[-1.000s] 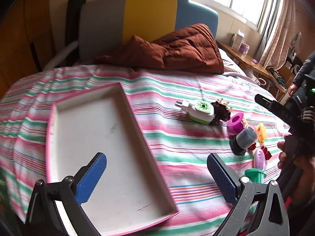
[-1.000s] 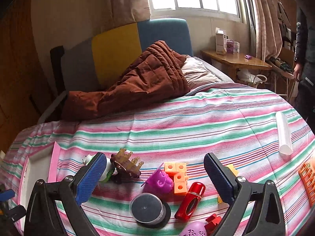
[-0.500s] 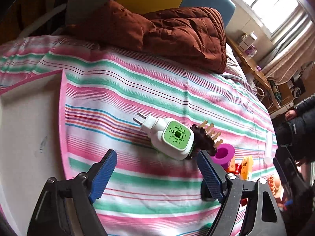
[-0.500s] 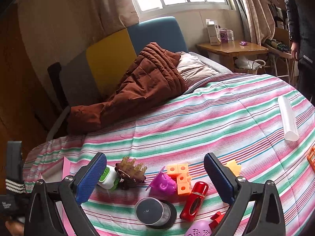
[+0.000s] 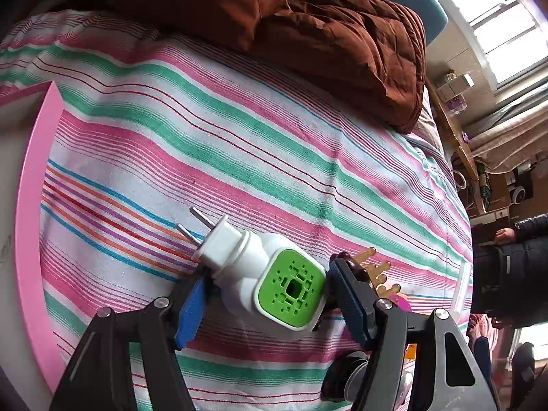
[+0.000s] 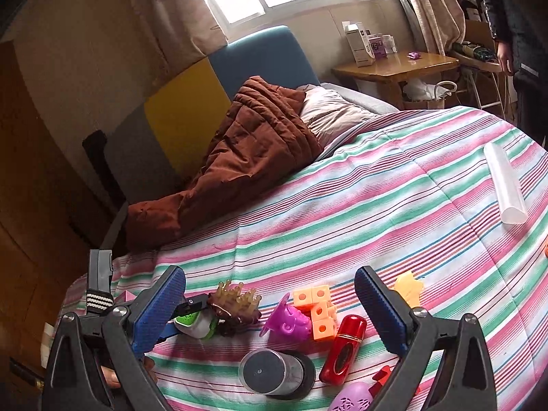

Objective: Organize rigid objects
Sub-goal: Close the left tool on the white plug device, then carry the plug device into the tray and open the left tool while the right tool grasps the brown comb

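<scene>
A white plug-in device with a green face (image 5: 270, 277) lies on the striped bedspread; it also shows in the right wrist view (image 6: 193, 322). My left gripper (image 5: 270, 304) is open, its blue pads on either side of the device's body. A brown hair claw (image 5: 371, 270) lies just behind the right finger. The pink-rimmed tray (image 5: 30, 205) is at the left edge. My right gripper (image 6: 270, 311) is open and empty above a cluster of toys: a purple piece (image 6: 289, 322), orange cubes (image 6: 316, 311), a red bottle (image 6: 342, 349) and a grey cylinder (image 6: 270, 371).
A brown quilt (image 6: 246, 150) lies at the head of the bed, with a pillow (image 6: 335, 113) beside it. A white tube (image 6: 505, 181) lies on the right of the bedspread. A wooden side table (image 6: 397, 65) and a standing person (image 6: 520, 34) are to the right.
My left gripper has swung from over the tray to the plug-in device, come down around it and narrowed its opening. My right gripper has stayed open and shifted only slightly.
</scene>
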The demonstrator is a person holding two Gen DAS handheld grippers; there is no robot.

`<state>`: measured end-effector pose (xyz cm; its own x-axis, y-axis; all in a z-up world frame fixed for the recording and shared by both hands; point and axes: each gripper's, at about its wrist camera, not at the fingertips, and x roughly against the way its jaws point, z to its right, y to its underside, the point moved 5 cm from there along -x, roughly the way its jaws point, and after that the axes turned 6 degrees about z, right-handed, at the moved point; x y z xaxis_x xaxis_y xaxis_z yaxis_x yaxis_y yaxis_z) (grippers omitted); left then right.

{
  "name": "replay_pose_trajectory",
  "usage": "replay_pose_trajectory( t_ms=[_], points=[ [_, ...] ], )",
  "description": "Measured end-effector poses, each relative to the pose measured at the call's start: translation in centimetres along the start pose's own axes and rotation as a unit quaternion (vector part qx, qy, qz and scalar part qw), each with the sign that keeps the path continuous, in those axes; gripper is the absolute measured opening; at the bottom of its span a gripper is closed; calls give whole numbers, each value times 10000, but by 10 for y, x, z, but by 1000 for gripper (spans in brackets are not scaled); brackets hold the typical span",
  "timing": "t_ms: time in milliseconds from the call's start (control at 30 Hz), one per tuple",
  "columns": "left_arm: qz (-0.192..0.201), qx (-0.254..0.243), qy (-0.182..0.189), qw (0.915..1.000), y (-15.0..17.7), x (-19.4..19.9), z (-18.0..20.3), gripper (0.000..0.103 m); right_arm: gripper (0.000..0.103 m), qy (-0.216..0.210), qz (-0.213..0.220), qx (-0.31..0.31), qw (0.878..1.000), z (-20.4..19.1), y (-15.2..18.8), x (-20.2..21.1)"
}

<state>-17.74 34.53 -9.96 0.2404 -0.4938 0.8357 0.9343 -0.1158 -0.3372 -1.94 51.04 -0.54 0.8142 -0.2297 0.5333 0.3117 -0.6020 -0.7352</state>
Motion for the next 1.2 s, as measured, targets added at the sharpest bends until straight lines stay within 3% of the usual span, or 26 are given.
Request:
replay_pose_trajectory(
  t_ms=[167, 333, 633, 800, 967, 1000, 1033, 1067, 1200],
  points=[
    [-79, -627, 7, 9980, 14, 15, -9, 68, 99, 3, -64, 39, 10000, -1, 2, -1],
    [-253, -1431, 82, 9894, 39, 27, -11, 68, 96, -16, -155, 106, 9998, -3, 5, -2],
    [294, -2100, 0, 9773, 58, 40, -2, 68, 87, -207, -625, 1058, 9922, -41, 18, -15],
    [502, -1965, 207, 9790, 68, 64, -12, 68, 86, -120, -1279, 1969, 9720, -69, 27, -51],
    [890, -1948, 405, 9759, 75, 105, -21, 68, 84, 309, -2058, 2704, 9400, -82, 51, -100],
    [939, -1888, 434, 9766, 75, 112, -25, 68, 82, 495, -2273, 2842, 9301, -80, 59, -112],
    [974, -1807, 470, 9776, 75, 120, -31, 68, 59, 666, -2478, 2947, 9205, -77, 69, -122],
    [1014, -1742, 495, 9782, 75, 126, -36, 68, 52, 778, -2584, 3041, 9136, -76, 76, -129],
    [1172, -1522, 384, 9806, 70, 148, -70, 68, 50, 670, -2380, 3091, 9183, -81, 80, -120]
  ],
)
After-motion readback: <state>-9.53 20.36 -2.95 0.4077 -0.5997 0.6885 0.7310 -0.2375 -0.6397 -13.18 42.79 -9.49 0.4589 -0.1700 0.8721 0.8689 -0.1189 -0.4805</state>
